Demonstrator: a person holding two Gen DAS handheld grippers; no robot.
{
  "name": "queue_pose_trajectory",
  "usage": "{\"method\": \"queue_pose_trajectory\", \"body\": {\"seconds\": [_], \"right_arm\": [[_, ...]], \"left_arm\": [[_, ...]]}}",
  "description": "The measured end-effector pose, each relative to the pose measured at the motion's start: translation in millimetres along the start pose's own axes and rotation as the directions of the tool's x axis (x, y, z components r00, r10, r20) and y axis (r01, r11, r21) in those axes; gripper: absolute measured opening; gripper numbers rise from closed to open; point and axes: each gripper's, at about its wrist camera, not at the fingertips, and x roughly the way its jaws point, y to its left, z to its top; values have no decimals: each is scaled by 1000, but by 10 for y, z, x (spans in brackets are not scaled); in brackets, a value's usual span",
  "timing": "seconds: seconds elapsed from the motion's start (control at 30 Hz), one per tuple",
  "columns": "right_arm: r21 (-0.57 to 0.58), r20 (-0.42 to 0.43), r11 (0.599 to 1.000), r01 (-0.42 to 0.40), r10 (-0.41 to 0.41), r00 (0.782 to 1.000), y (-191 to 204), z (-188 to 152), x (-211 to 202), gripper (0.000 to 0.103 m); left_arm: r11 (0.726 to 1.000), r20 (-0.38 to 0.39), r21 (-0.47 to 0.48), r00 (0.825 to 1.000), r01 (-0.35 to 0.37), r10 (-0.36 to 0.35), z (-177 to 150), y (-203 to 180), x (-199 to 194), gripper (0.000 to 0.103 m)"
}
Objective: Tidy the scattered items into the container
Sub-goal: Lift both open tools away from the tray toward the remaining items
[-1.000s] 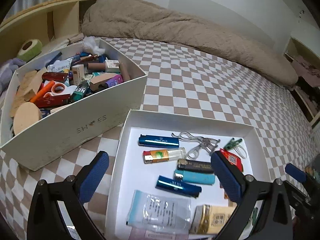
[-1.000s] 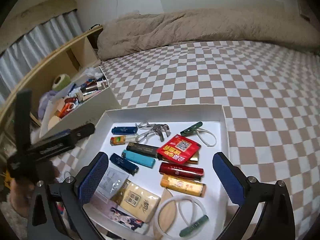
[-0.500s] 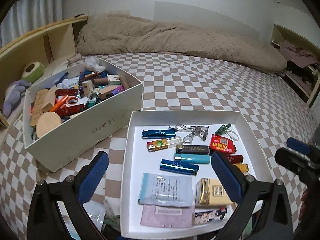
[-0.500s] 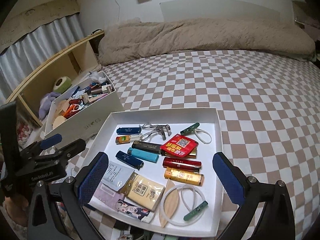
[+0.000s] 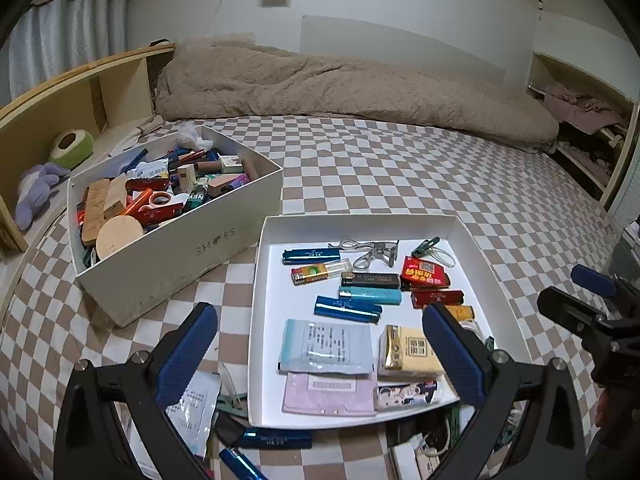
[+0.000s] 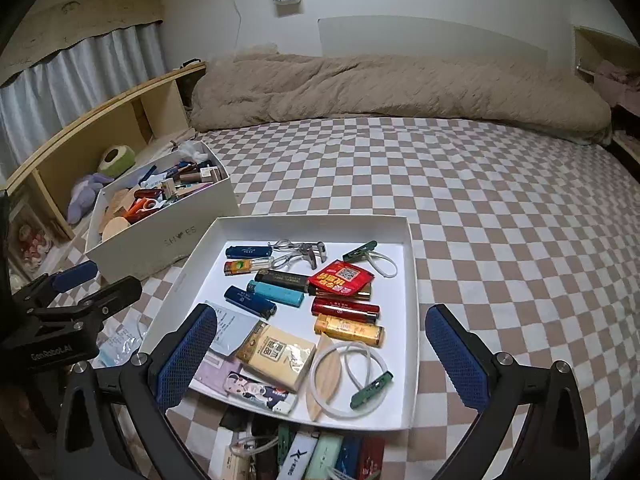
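A shallow white tray lies on the checked bed and holds several lighters, an eyelash curler, a red packet and small packets. Loose items lie on the bed in front of the tray: a blue lighter, a clear packet, and several lighters and clips. My left gripper hangs open above the tray's near edge, holding nothing. My right gripper is open and empty over the tray's near side. Each gripper shows in the other's view, the right one and the left one.
A deep white shoe box crammed with small items stands left of the tray. Behind it runs a wooden shelf with a tape roll and a purple plush toy. A beige blanket lies along the far wall.
Both grippers have drawn back and up from the tray, so the loose items in front of it now show. Both stay open and empty.
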Motion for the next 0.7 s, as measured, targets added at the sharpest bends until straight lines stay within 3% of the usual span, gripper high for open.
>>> {"method": "queue_pose_trajectory", "body": {"seconds": [0.03,0.47,0.7], "right_arm": [[1,1,1000,1,-1,1000,4,-10,-15,103],[-15,14,1000,21,-21,1000,68,-101,-229,103],[-23,77,999,23,-21,997,125,-179,-541,103]], "left_arm": [[1000,0,3,1000,-1,1,-12,2,-18,103],[1000,27,-6,1000,11,-11,-89,34,-321,103],[999,69,-7,997,42,-41,-191,100,-627,103]]}}
